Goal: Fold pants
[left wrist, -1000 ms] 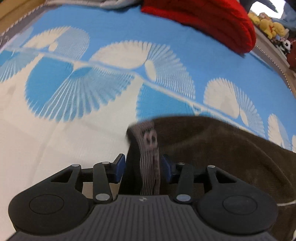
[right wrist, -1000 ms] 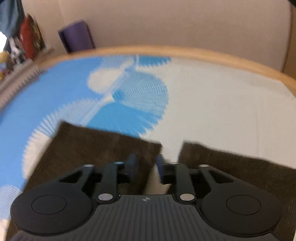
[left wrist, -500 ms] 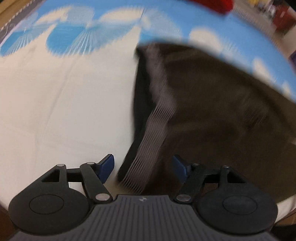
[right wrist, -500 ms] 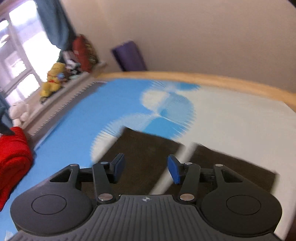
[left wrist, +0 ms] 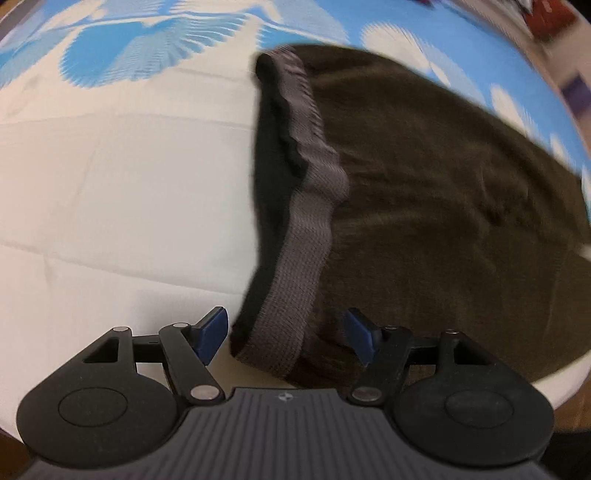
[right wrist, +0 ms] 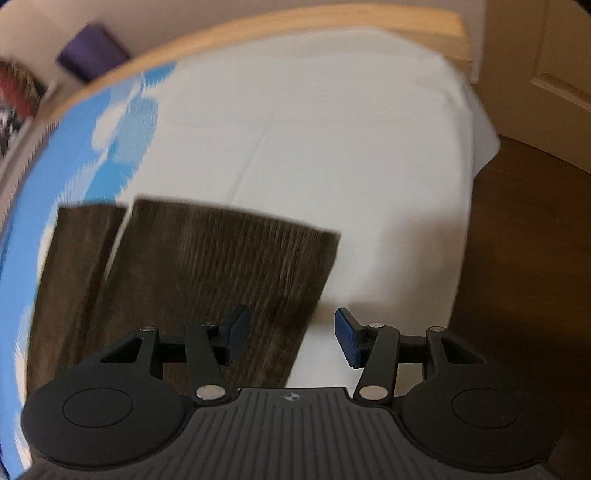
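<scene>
Dark brown pants lie flat on the bed. Their grey ribbed waistband runs up the middle of the left wrist view. My left gripper is open, its blue pads on either side of the waistband's near end, not closed on it. In the right wrist view the two pant legs lie side by side, cuffs pointing away. My right gripper is open, above the outer edge of the nearer leg, holding nothing.
The bed has a white sheet and a blue and white patterned cover. A wooden bed frame rims the far side. The brown wooden floor lies beyond the bed's right edge. A purple object stands by the wall.
My left gripper let go of the waistband and opened, then drew back toward its near end. My right gripper opened and swung right, from between the legs to the outer leg's edge.
</scene>
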Tool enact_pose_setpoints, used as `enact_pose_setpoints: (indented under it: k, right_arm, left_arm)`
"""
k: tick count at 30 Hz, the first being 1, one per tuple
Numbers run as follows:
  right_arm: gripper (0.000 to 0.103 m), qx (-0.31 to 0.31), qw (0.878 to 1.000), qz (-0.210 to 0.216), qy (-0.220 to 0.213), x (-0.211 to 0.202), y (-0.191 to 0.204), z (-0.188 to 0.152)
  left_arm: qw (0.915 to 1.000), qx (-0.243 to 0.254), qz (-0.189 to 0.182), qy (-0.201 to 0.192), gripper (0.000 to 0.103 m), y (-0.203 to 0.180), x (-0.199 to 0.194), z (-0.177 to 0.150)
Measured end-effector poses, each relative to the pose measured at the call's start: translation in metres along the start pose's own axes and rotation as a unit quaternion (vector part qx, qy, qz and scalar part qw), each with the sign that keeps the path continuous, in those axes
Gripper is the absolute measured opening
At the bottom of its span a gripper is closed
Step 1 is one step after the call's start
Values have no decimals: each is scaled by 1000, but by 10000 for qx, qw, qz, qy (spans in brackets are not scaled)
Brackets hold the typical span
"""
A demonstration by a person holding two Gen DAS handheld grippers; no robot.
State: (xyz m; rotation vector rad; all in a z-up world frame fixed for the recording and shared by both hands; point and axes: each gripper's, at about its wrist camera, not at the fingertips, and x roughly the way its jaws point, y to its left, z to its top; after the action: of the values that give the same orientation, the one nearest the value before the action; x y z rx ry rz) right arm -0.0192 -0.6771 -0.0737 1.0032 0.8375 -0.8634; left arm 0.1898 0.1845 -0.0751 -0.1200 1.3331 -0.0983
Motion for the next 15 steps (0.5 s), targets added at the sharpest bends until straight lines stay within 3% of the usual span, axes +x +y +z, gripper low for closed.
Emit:
enact_pose_setpoints:
  k: [1, 2, 3, 6, 10, 13, 15]
  right_arm:
    - [50, -101, 9999, -12, 35, 3, 3, -2]
    - [38, -210, 9997, -61, 51, 5, 8, -2]
    - [20, -345, 9992, -193, 72, 8, 13, -4]
    - [4, -470, 9980, -422, -48, 9, 19, -3]
    - [1, -189, 9959, -595, -650, -11, 13, 7]
    - [2, -193, 9962, -817, -219, 2, 9, 4]
    - [8, -343, 9957, -796, -341, -2, 16, 3]
  left_arm:
    - [9998, 174, 121, 54, 74, -6, 5, -1]
    - [9992, 283, 263, 133, 74, -10, 10, -3]
    - [9985, 328, 366, 230, 73, -11, 15, -4]
    - [9966, 523, 495, 402, 61, -16, 25, -9]
    - [9942, 923, 399, 370, 48, -24, 22, -17]
    - [9928, 1051, 438, 384, 45, -24, 15, -21]
    - [9903, 1209, 510, 465, 45, -25, 12, -25]
